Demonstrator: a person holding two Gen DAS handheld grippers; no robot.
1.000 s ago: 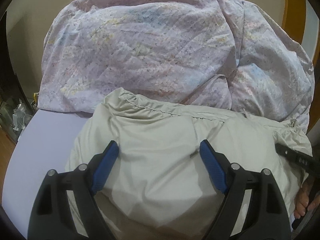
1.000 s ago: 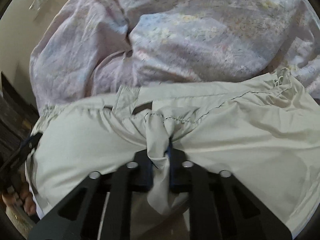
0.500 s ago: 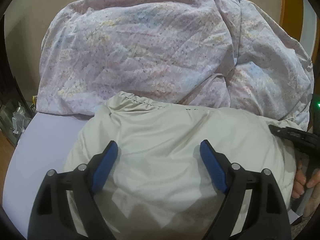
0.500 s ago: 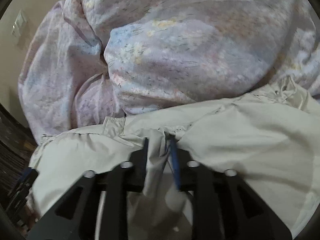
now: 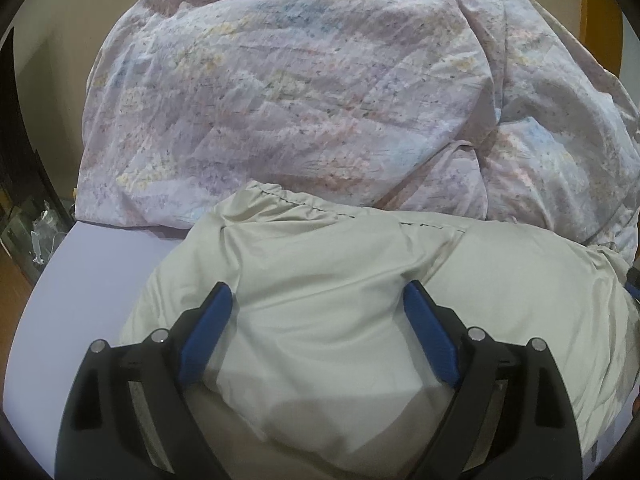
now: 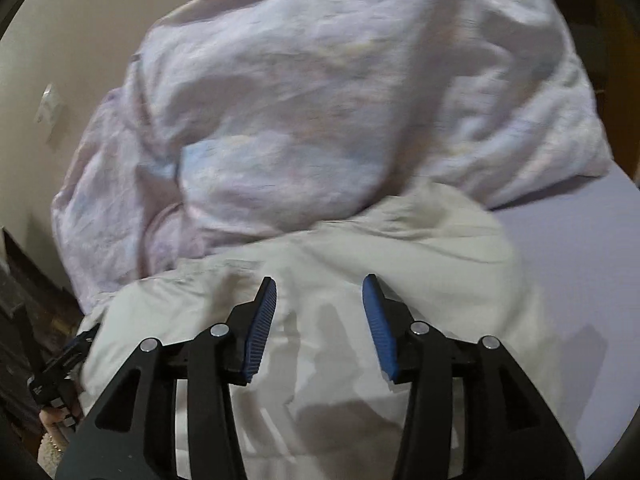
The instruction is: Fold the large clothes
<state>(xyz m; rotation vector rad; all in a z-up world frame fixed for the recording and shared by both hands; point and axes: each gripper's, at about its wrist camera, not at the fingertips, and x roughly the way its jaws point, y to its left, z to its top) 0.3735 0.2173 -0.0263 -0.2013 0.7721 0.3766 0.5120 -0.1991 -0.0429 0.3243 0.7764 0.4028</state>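
At 9 o'clock in the left wrist view, the lavender sheet of the bed lies bare and flat, so this side gives free room; its edge curves down toward 7 o'clock, and beyond it are dark clutter and a strip of wooden floor. The beige garment lies in the middle, from the centre down to 6 o'clock. Its gathered, stitched hem runs at 12 o'clock of the pile and touches the floral quilt, which fills the whole upper half and closes off that side. The left gripper hangs over the garment with its blue pads wide apart; no cloth is between them.

In the right wrist view, which is blurred, the right gripper has its jaws opening, and the cloth lies under them, not between the ribbed blue pads. The garment's rounded edge ends at 3 o'clock, where bare sheet gives open room again. At 8 o'clock a piece of the other gripper shows at the cloth's edge.
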